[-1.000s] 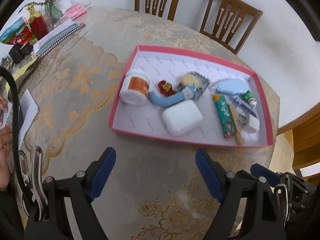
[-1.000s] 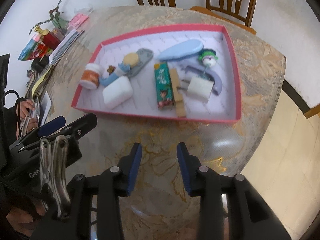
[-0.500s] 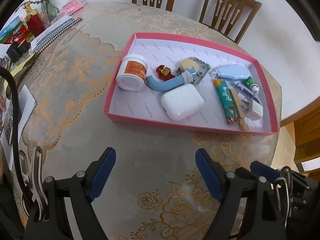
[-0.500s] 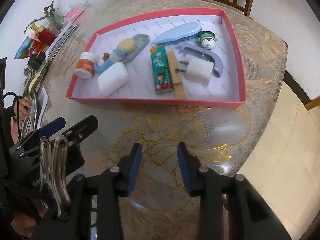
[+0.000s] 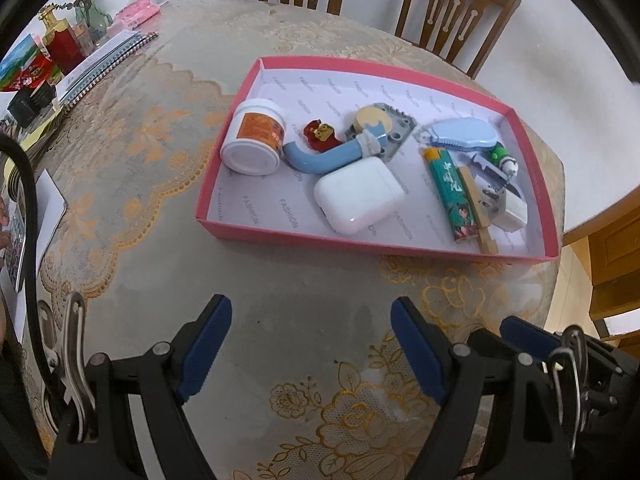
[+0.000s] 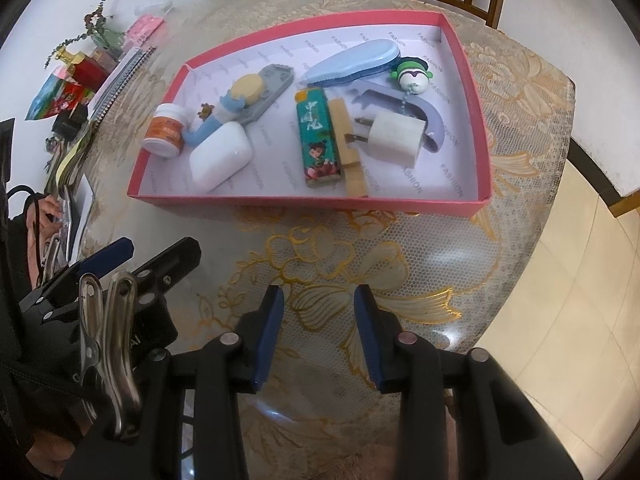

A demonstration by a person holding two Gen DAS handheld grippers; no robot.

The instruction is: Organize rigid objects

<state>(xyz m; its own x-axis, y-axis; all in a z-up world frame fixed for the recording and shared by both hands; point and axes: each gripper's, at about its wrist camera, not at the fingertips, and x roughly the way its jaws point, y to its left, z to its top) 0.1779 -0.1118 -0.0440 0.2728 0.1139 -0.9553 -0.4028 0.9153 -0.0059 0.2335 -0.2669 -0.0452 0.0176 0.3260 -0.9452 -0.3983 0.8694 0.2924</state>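
Both cameras now sit nearer the pink tray; left gripper wide apart, right gripper narrower (both empty)

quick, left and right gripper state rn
left gripper: open wide, empty, above the table short of the pink tray
right gripper: open, narrower gap, empty

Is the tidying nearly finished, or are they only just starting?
It looks nearly finished. The small items, such as the white jar, the white case, the green lighter and the charger plug, already lie inside the pink tray. Nothing is in hand: the left gripper and right gripper hover over the tablecloth, jaws open and empty. No loose small item lies near the tray.
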